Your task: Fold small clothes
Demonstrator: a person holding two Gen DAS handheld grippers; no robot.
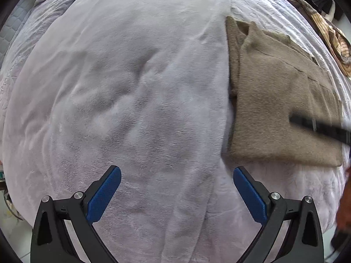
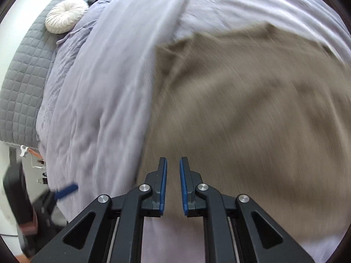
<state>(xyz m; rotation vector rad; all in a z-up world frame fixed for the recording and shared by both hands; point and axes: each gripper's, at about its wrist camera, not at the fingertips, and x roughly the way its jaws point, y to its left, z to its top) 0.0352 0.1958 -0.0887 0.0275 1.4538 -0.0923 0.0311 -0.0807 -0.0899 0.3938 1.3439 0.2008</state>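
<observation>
Left wrist view: brown garment (image 1: 283, 100) lies flat on the lavender blanket (image 1: 131, 87) over the bed, folded to a rough rectangle, probably so edges line up. Left gripper (image 1: 177, 182) hangs off to its side, jaws wide, nothing held. Right gripper (image 2: 173, 164) sits low over the garment's near edge, jaws narrow with a slit between, gripping nothing visible; view blurred.

Soft daylight; right wrist view motion-blurred, fisheye edges dark
</observation>
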